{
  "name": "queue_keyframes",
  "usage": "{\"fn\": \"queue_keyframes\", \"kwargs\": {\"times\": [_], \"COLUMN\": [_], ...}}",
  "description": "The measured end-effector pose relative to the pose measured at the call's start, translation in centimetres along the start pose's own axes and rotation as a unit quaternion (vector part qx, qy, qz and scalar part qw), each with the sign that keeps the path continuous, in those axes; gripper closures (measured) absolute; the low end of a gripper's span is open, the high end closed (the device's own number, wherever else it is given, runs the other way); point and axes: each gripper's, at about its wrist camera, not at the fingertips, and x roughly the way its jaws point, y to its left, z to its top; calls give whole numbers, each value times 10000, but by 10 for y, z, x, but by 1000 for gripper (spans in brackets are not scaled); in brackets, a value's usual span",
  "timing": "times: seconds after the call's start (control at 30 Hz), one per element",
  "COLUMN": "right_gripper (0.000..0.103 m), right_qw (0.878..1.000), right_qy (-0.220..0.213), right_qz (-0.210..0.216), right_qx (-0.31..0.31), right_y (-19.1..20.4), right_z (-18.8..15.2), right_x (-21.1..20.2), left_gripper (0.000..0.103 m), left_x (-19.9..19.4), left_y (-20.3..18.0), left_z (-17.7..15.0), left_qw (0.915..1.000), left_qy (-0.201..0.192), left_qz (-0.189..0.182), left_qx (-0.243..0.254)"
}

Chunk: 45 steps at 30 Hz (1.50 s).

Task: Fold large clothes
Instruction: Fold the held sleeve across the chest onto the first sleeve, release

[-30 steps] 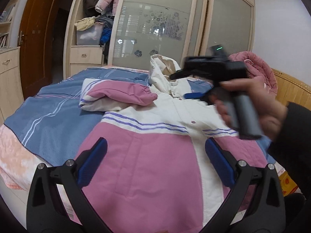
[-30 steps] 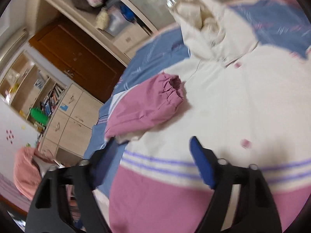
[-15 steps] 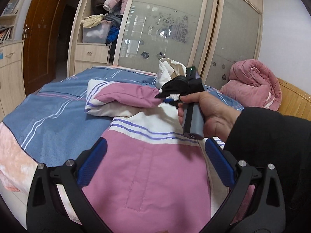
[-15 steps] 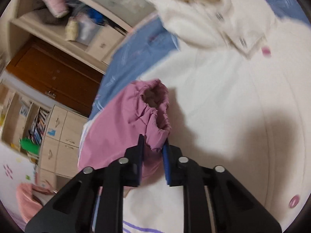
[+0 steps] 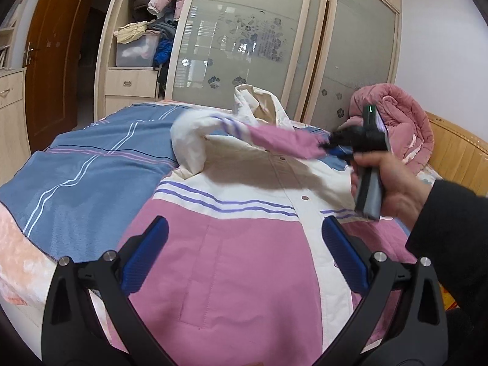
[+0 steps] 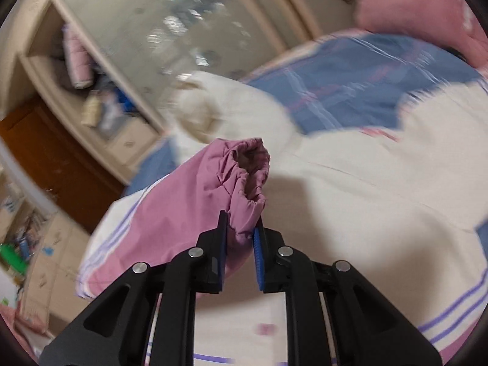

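A large pink-and-cream jacket with purple stripes lies front-up on the bed, its cream hood at the far end. My right gripper is shut on the pink elastic cuff of the jacket's sleeve. In the left wrist view that sleeve stretches in the air from the left shoulder across the chest to the right gripper, held by a hand in a black sleeve. My left gripper hovers open over the pink lower front, nothing between its fingers.
The bed carries a blue striped blanket. A rolled pink quilt sits at the far right beside a wooden headboard. A wardrobe with frosted sliding doors and open shelves of clothes stands behind the bed.
My right gripper closed on the sleeve cuff, lifted it off the bed's left side and carried it to the right across the jacket's chest. The left gripper stayed put.
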Motion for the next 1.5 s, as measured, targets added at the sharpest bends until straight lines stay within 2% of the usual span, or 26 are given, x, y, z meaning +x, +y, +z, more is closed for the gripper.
{"fn": "queue_keyframes", "kwargs": {"times": [0.1,0.23,0.37,0.6,0.63,0.77,0.83,0.87,0.9,0.93,0.97,1.0,1.1,1.17,1.3,1.43,1.5], "right_gripper": [86,85,85,85,85,85,82,78,66,57,42,32,14,9,3,1,1], "right_qw": [9991,9947,9931,9913,9916,9898,9898,9903,9908,9912,9925,9940,9958,9976,9990,9989,9957], "right_qy": [31,-314,-361,-673,-617,68,387,392,343,282,284,325,274,215,-30,-303,-681], "right_qz": [-392,-888,-897,-781,-810,-1183,-1233,-1224,-1226,-1231,-1148,-1008,-808,-637,289,350,164], "right_qx": [156,-413,-666,-816,-799,-796,-605,-534,-467,-402,-304,-258,-333,-163,332,-81,-610], "right_y": [-31,-44,-59,-50,-52,-71,-85,-90,-93,-97,-100,-102,-97,-98,-99,-81,-67], "right_z": [-9,-14,-8,41,43,35,25,23,21,19,17,16,16,18,7,-33,-69], "right_x": [10,0,-11,-33,-31,-1,12,13,12,10,8,7,-8,-27,-94,-175,-225], "left_gripper": [2,2,2,2,2,2,2,2,2,2,2,2,2,2,2,2,2], "left_x": [3,7,9,13,14,18,20,20,21,22,22,23,23,23,19,13,9], "left_y": [-3,-11,-17,-30,-32,-38,-41,-41,-41,-41,-41,-41,-41,-39,-38,-38,-38], "left_z": [-4,-7,-9,-16,-17,-19,-20,-20,-19,-20,-20,-21,-20,-19,-20,-22,-23], "left_qw": [10000,9998,9996,9990,9989,9985,9982,9982,9981,9981,9981,9981,9980,9981,9983,9983,9983], "left_qy": [87,174,218,268,271,328,353,360,367,377,383,393,406,410,393,375,347], "left_qz": [-35,-43,-81,-141,-140,-172,-182,-181,-185,-191,-195,-194,-140,-135,-165,-193,-184], "left_qx": [-21,100,186,325,357,414,446,455,457,446,438,436,473,438,385,405,427]}}
